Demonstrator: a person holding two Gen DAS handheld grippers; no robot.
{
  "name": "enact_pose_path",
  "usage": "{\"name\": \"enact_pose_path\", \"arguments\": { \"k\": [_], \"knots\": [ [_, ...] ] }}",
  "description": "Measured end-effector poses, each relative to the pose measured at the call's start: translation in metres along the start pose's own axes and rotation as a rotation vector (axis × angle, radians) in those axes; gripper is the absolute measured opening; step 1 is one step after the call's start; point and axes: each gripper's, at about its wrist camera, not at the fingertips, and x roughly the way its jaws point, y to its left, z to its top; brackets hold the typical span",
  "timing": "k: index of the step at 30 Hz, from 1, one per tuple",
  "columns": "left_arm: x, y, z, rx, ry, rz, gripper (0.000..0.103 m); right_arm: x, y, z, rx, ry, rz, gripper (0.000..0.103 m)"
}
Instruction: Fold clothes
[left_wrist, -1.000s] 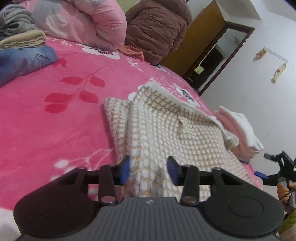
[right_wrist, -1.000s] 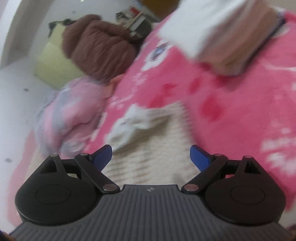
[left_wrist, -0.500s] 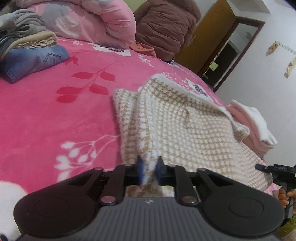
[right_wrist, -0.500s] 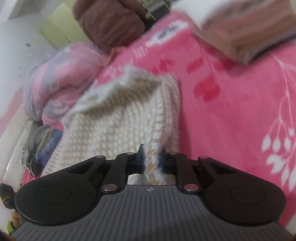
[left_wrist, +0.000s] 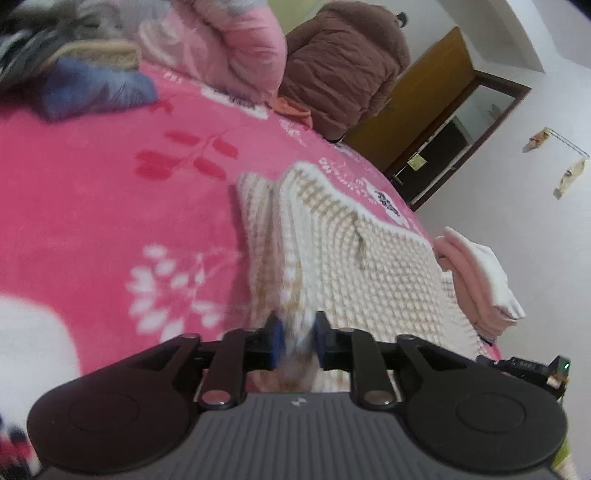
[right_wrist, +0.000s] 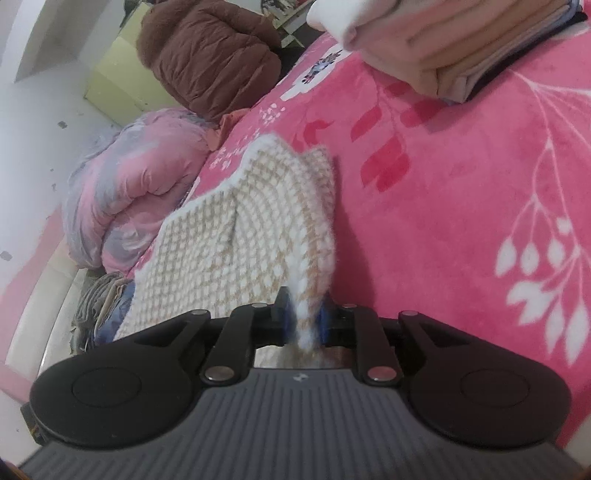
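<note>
Blue-padded fingers of the left gripper are pinching the near edge of a beige-and-white checked knitted garment, and the right gripper pinches another part of the same near edge, its blue pads pressed into a white-trimmed fold. The knit lies on a bright pink fleece bedspread with red and white leaf prints, stretching away from both grippers; one side is folded over so a narrower strip shows beside the main panel. In the left wrist view the other gripper's black body peeps in at the lower right.

Just beyond the garment's far right side sits a folded stack of pale pink and white clothes, which in the right wrist view fills the upper right corner. Further back, at the head of the bed, lie a rumpled pink and lilac quilt and a blurred pile of grey, tan and blue denim clothes. Behind them rests a brown padded coat, with a wooden door and white wall beyond.
</note>
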Motion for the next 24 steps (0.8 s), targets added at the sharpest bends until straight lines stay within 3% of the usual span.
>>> {"name": "enact_pose_path", "arguments": {
  "k": [4, 6, 11, 18, 24],
  "knots": [
    [0.009, -0.006, 0.026, 0.078, -0.023, -0.007, 0.036, -0.007, 0.015, 0.019, -0.052, -0.026, -0.047, 0.032],
    [0.019, -0.009, 0.041, 0.120, -0.027, -0.011, 0.045, -0.008, 0.025, 0.031, -0.095, -0.050, -0.055, 0.042],
    [0.072, -0.021, 0.077, 0.236, 0.005, 0.014, 0.050, 0.016, 0.051, 0.059, -0.241, -0.078, -0.061, 0.065],
    [0.124, -0.024, 0.097, 0.320, 0.054, 0.026, 0.052, 0.075, 0.052, 0.092, -0.347, -0.047, -0.127, 0.068],
    [0.153, -0.016, 0.107, 0.305, 0.106, -0.022, 0.049, 0.114, 0.038, 0.108, -0.310, 0.004, -0.028, 0.068]
  ]
}}
